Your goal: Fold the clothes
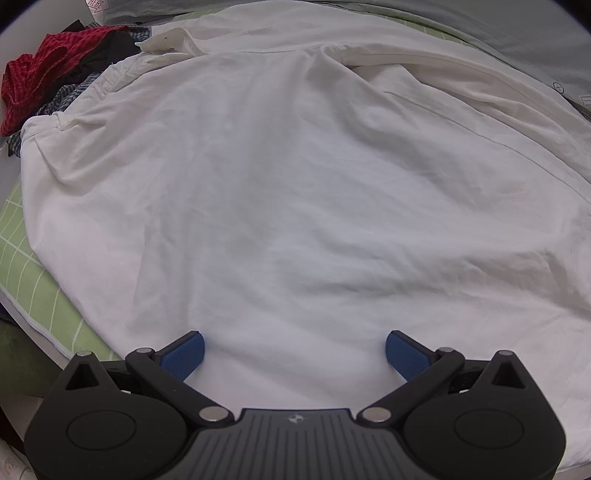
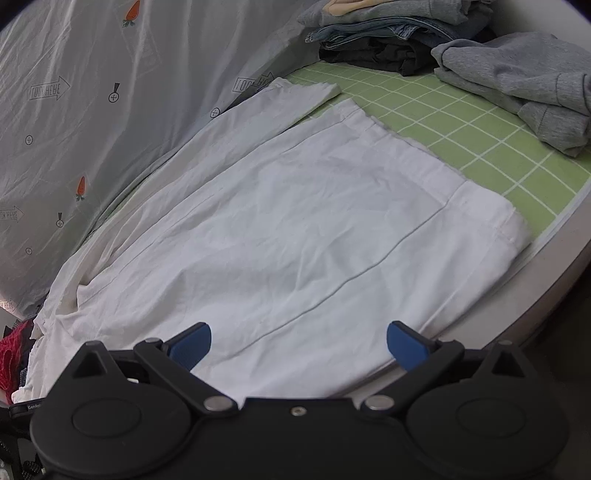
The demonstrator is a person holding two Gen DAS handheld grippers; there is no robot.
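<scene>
A white shirt (image 1: pixel 295 184) lies spread flat on a green grid mat (image 1: pixel 22 251), filling the left wrist view. Its collar (image 1: pixel 162 40) points to the far left. My left gripper (image 1: pixel 294 352) is open and empty, just above the shirt's near part. In the right wrist view the same white shirt (image 2: pixel 295 229) lies flat, one sleeve (image 2: pixel 280 107) stretched along the far side and its hem (image 2: pixel 513 221) at the right. My right gripper (image 2: pixel 299 343) is open and empty over the shirt's near edge.
A heap of red, black and checked clothes (image 1: pixel 48 70) lies at the far left. Folded clothes (image 2: pixel 399 33) and a grey sweatshirt (image 2: pixel 524 81) sit at the back right of the green mat (image 2: pixel 480 140). A grey printed sheet (image 2: pixel 92 110) hangs behind. The white table edge (image 2: pixel 554 258) runs on the right.
</scene>
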